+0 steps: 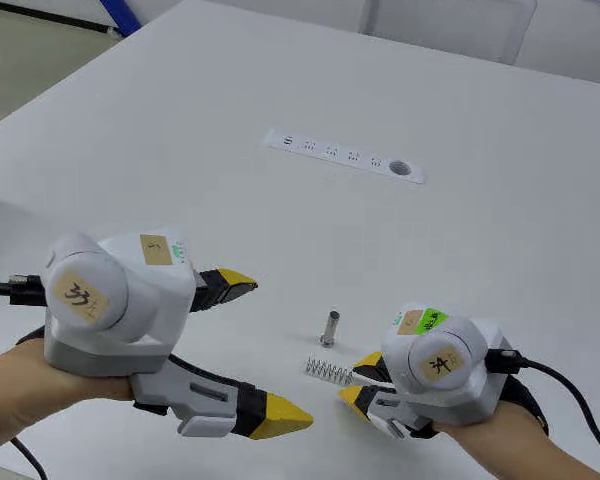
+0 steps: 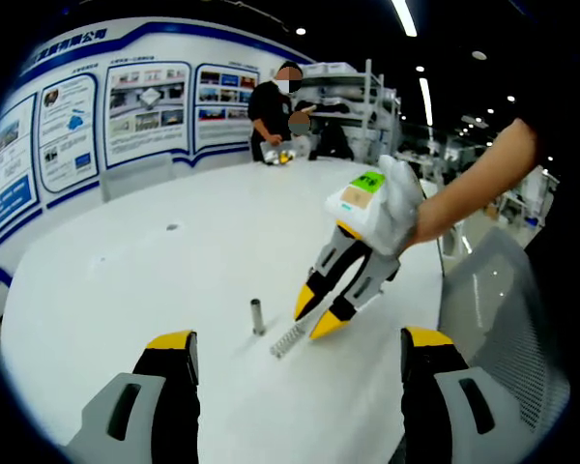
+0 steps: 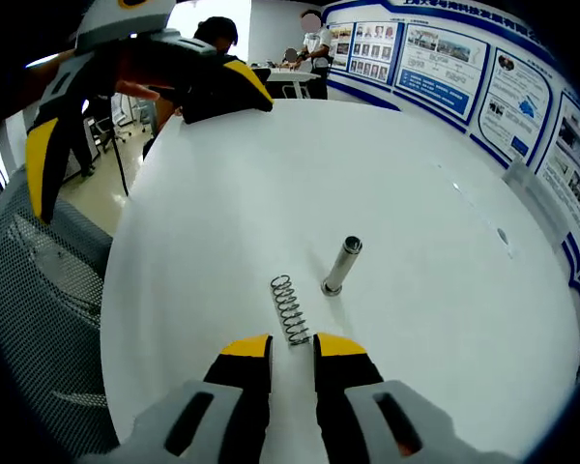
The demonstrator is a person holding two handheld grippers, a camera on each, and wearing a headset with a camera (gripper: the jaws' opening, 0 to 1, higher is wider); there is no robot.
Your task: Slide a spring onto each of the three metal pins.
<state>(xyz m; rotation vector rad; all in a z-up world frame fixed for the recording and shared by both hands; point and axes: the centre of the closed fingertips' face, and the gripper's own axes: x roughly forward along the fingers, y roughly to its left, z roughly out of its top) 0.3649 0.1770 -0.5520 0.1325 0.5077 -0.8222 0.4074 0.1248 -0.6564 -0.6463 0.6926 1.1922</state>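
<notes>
Spring (image 3: 289, 309) lies lengthwise off the right hand-held gripper's (image 3: 292, 345) narrowed tips, grasp unclear, pin (image 3: 340, 266) just beside; left hand-held gripper (image 1: 268, 350) gapes wide

In the head view, the end of the spring (image 1: 327, 371) at 3 o'clock is hidden behind the yellow tips of the right gripper (image 1: 358, 378), so whether it is pinched cannot be told. The left gripper (image 3: 155, 159) is cut off at 11 o'clock of the right gripper view. The lettering on the wall posters (image 2: 135, 111) is too small to be read, as are the sockets of the power strip (image 1: 342, 155).
</notes>
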